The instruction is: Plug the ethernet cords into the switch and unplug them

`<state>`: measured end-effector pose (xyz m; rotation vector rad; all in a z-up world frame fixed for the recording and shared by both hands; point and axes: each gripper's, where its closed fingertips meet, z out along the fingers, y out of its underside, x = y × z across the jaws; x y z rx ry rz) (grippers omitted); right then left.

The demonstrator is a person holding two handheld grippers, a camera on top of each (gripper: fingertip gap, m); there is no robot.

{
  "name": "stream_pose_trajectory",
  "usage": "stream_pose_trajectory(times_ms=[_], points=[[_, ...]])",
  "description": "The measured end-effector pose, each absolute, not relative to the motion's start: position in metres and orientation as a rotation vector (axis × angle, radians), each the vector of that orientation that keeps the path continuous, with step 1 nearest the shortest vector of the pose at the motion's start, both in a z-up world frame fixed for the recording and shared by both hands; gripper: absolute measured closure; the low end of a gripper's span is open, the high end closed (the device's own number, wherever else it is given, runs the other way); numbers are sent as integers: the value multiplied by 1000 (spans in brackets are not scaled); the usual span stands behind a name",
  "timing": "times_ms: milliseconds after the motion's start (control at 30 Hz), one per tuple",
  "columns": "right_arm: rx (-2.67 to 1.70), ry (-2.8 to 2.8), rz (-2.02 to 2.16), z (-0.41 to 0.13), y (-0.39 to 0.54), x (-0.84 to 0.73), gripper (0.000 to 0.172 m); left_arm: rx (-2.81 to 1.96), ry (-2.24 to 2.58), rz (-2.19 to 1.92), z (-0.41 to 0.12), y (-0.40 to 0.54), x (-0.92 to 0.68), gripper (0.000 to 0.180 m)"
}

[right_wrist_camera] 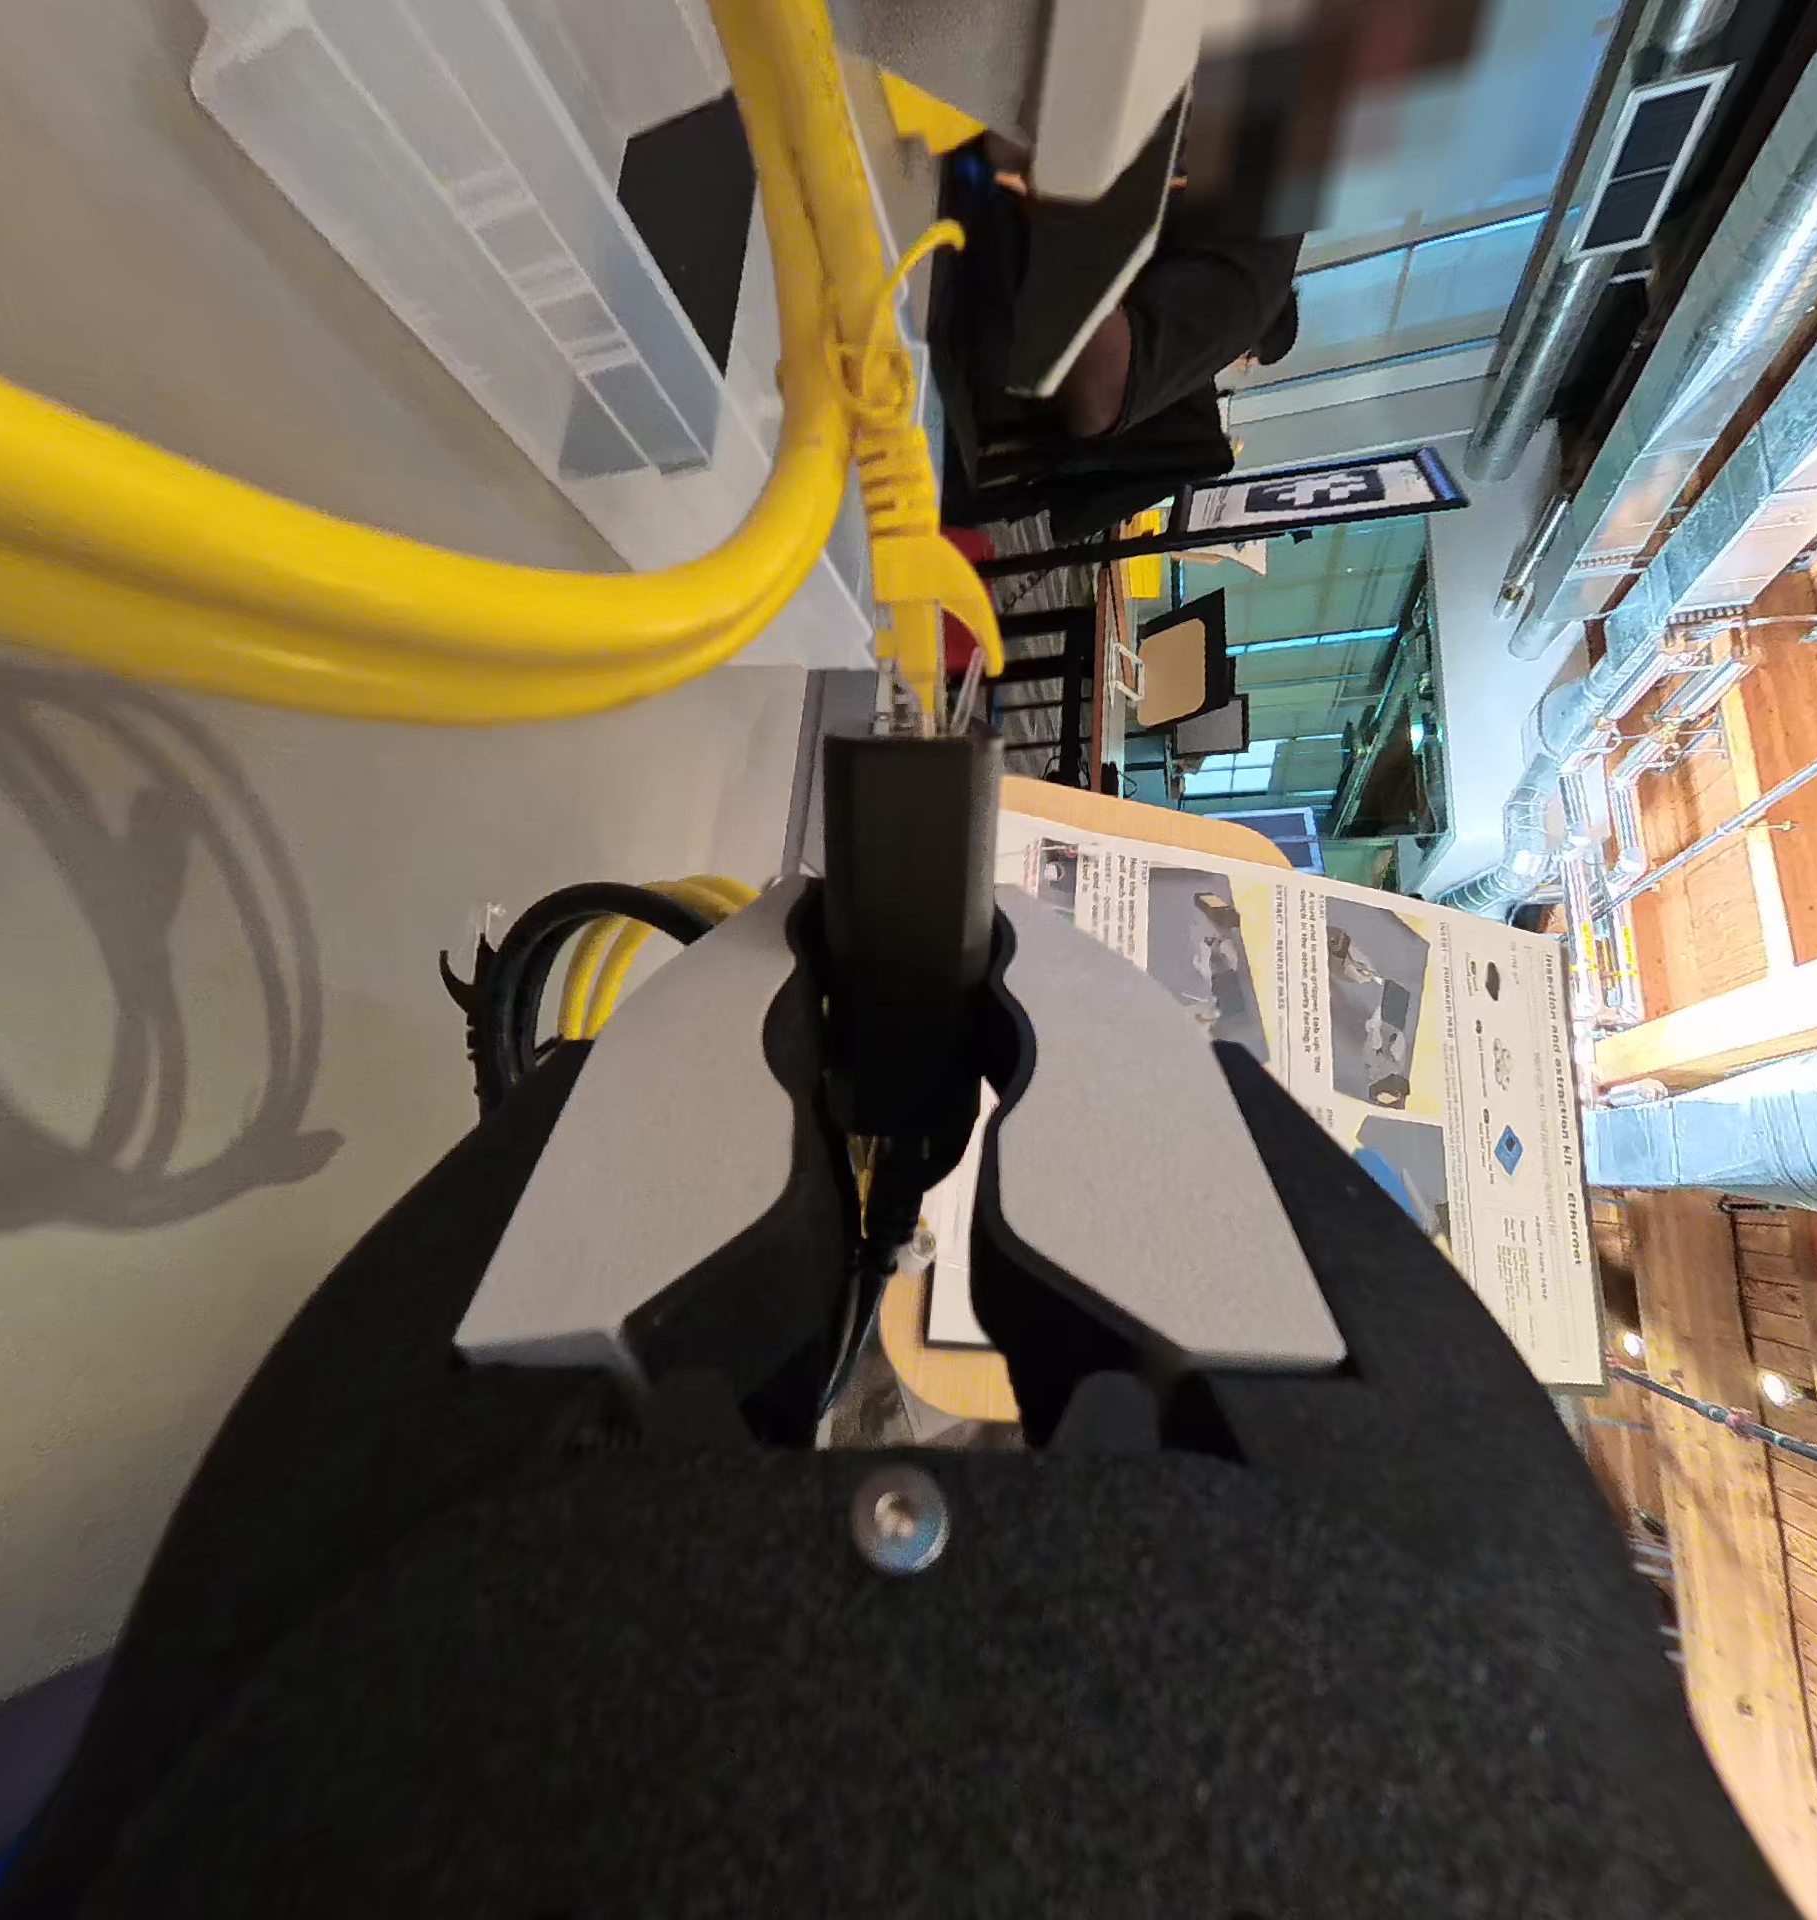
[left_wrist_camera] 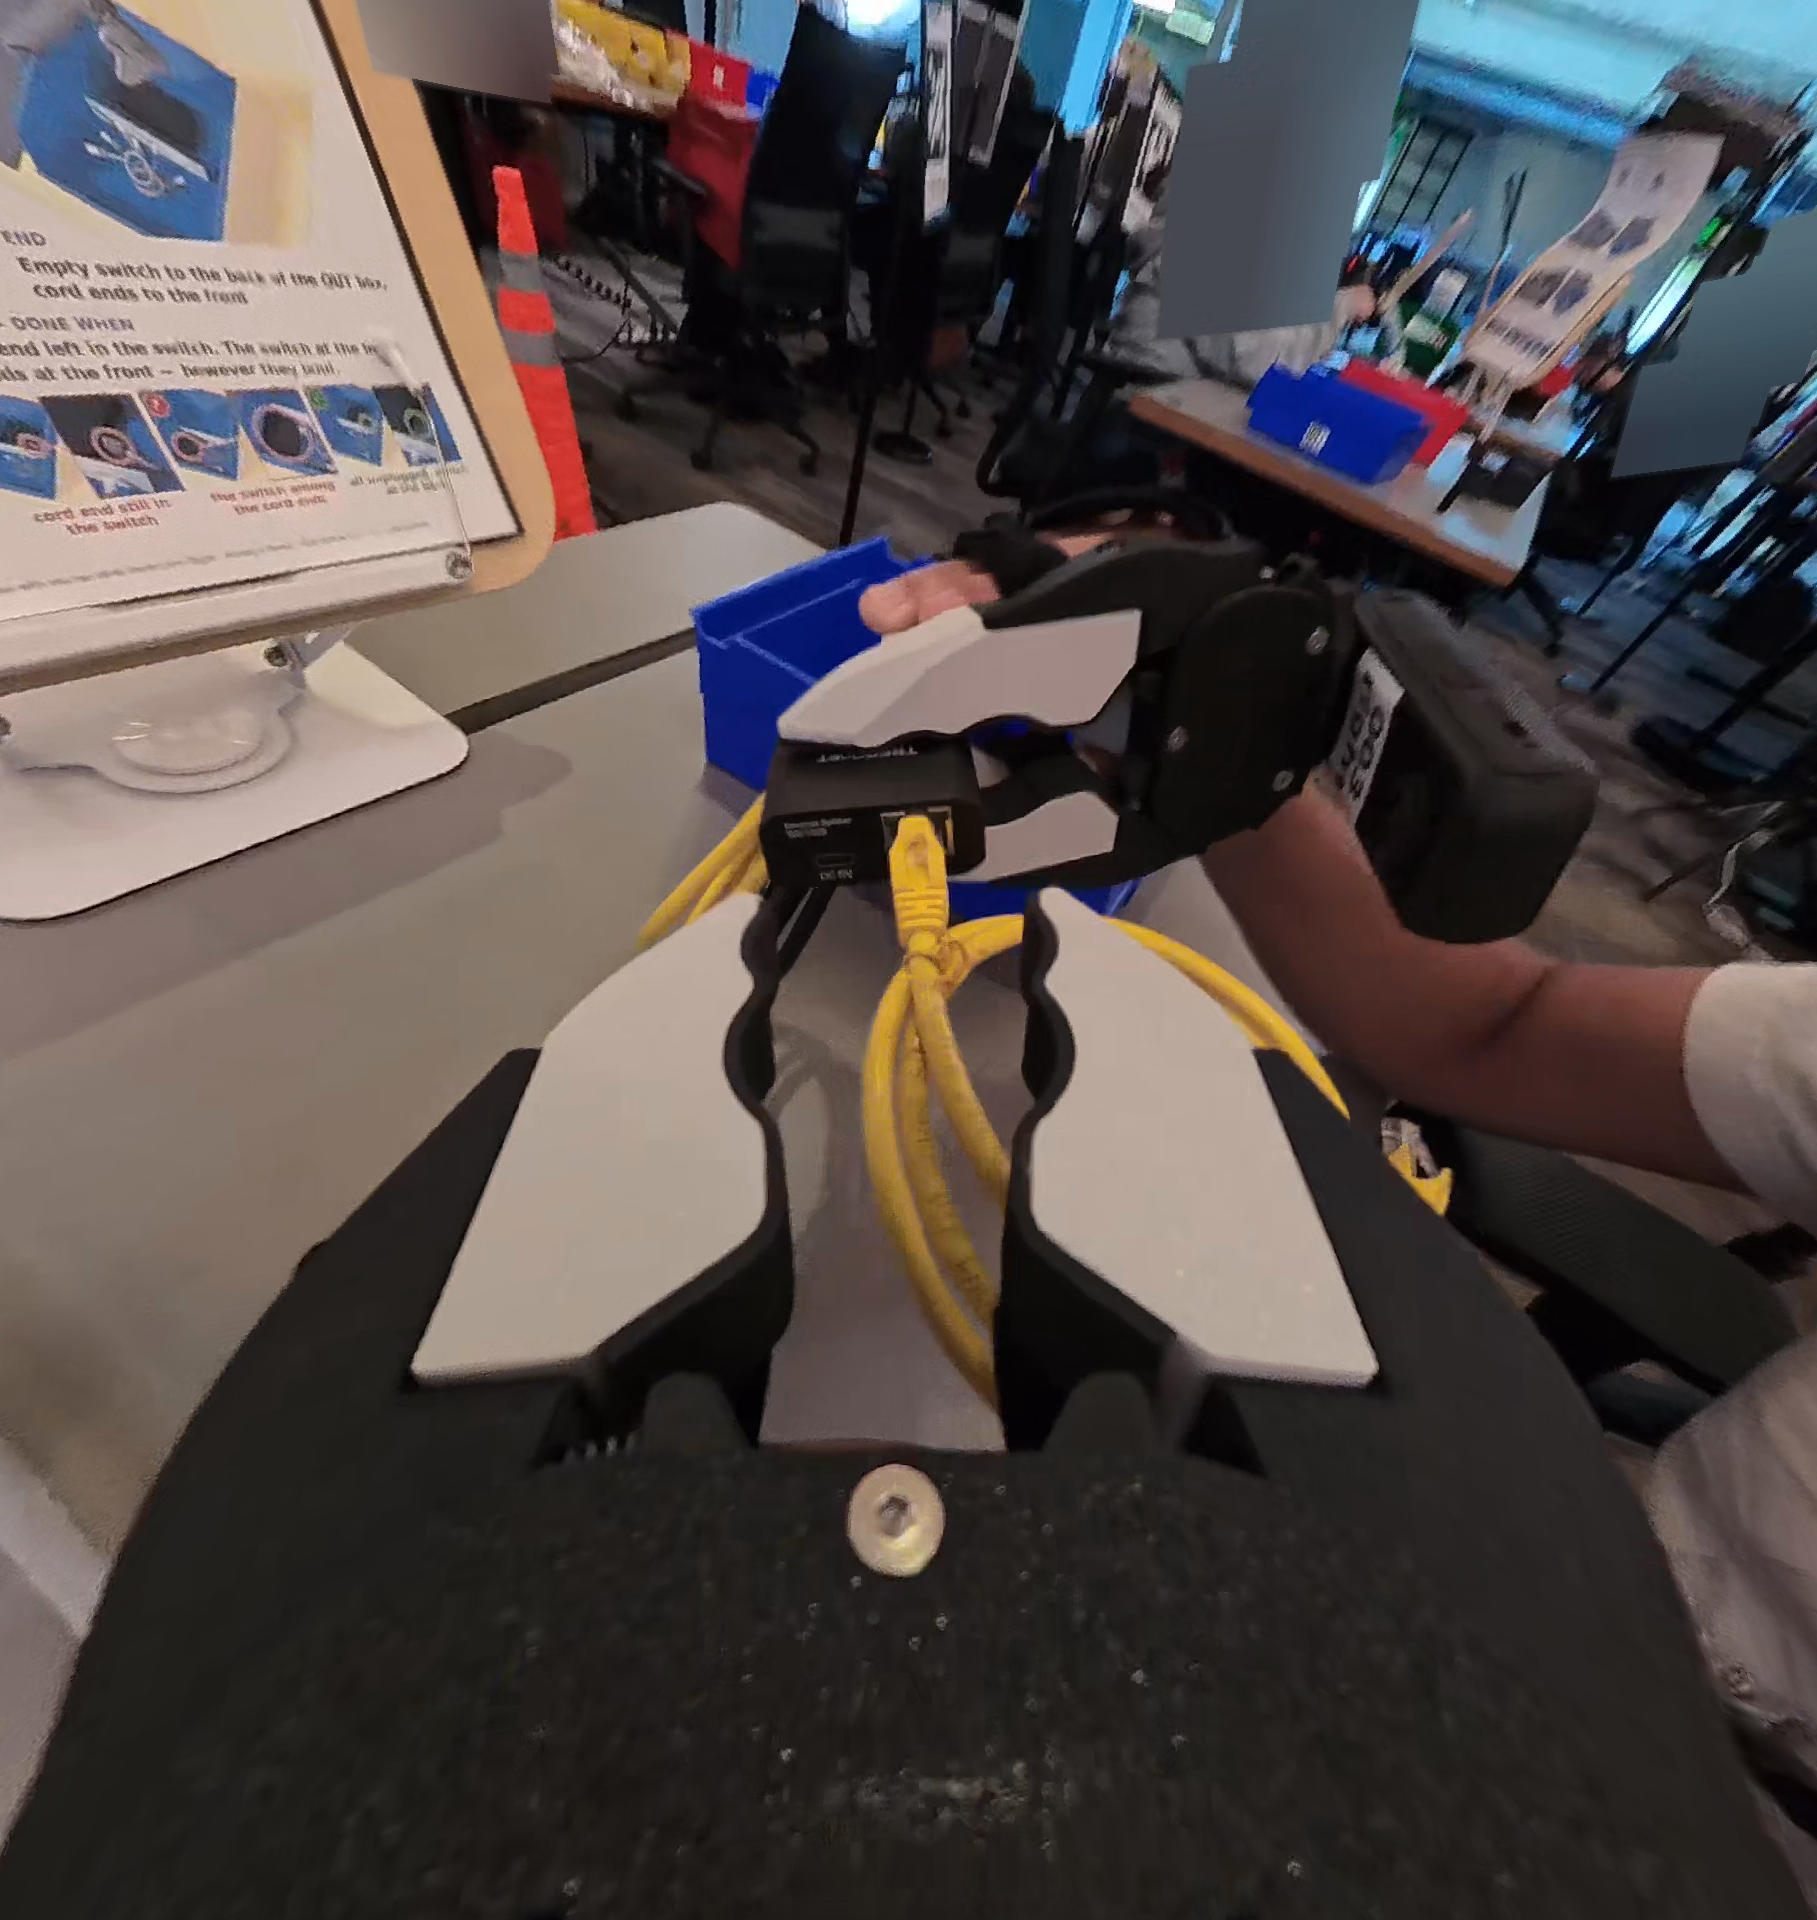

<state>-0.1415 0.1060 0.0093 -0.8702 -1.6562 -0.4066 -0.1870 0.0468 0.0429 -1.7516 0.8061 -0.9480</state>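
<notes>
Both tongs are in play: the right gripper (left_wrist_camera: 888,774) clamps the small black switch (left_wrist_camera: 873,805) across its body, one grey finger above and one below, holding it off the grey table (left_wrist_camera: 260,1039) just in front of a blue bin (left_wrist_camera: 769,665), while the left gripper (left_wrist_camera: 888,935) stands open, its fingers either side of the yellow ethernet cord (left_wrist_camera: 919,1091) but not pressing on it. The cord's yellow plug (left_wrist_camera: 916,862) sits in a port on the switch's front face, and the rest of the cord hangs down in a tied bundle of loops. The switch looks light and rigid, a smooth plastic box — likely a little slippery, so a firm squeeze across its flat faces, as seen in the right wrist view (right_wrist_camera: 909,935), seems sound. The cord is soft and springy, and its bundle will probably tug on the plug. The ribbed boot just behind the plug looks the best place to take hold — stiff enough to pull straight. The thin latch tab seems fragile, and pulling on the cable itself could strain it.
</notes>
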Motion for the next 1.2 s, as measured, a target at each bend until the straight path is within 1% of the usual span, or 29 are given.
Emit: stream_pose_trajectory(times_ms=[133,233,300,433,500,633,733,800,867,900,933,1000,1067,1200], points=[[-862,-1637,-351,15,102,-143,146,-1700,757,-1088,54,45,-201,132],[-859,-1620,-331,21,99,-141,146,-1698,725,-1023,50,57,-221,132],[-856,-1609,-312,25,97,-141,146,-1698,729,-915,36,70,-235,132],[-862,-1592,-282,29,96,-140,146,-1800,862,-733,-12,72,-230,132],[-864,-1589,-289,30,97,-139,146,-1759,921,-699,-16,63,-217,133],[-866,-1586,-301,30,99,-138,146,-1758,880,-626,-1,68,-221,137],[-863,-1579,-301,32,98,-136,146,-1773,720,-732,28,72,-242,136],[-860,-1575,-298,34,98,-136,146,-1710,654,-875,55,60,-242,133],[-857,-1574,-299,35,97,-136,146,-1675,664,-984,72,39,-228,123],[-857,-1576,-300,34,97,-137,146,-1714,696,-985,71,30,-219,120],[-856,-1578,-305,34,97,-137,146,-1775,731,-940,66,24,-211,120],[-852,-1583,-314,32,97,-138,146,-1851,735,-813,60,22,-202,129],[-847,-1588,-317,32,96,-140,146,-1855,728,-747,60,21,-194,129],[-836,-1590,-313,33,93,-141,146,-1909,773,-761,54,19,-184,128]])
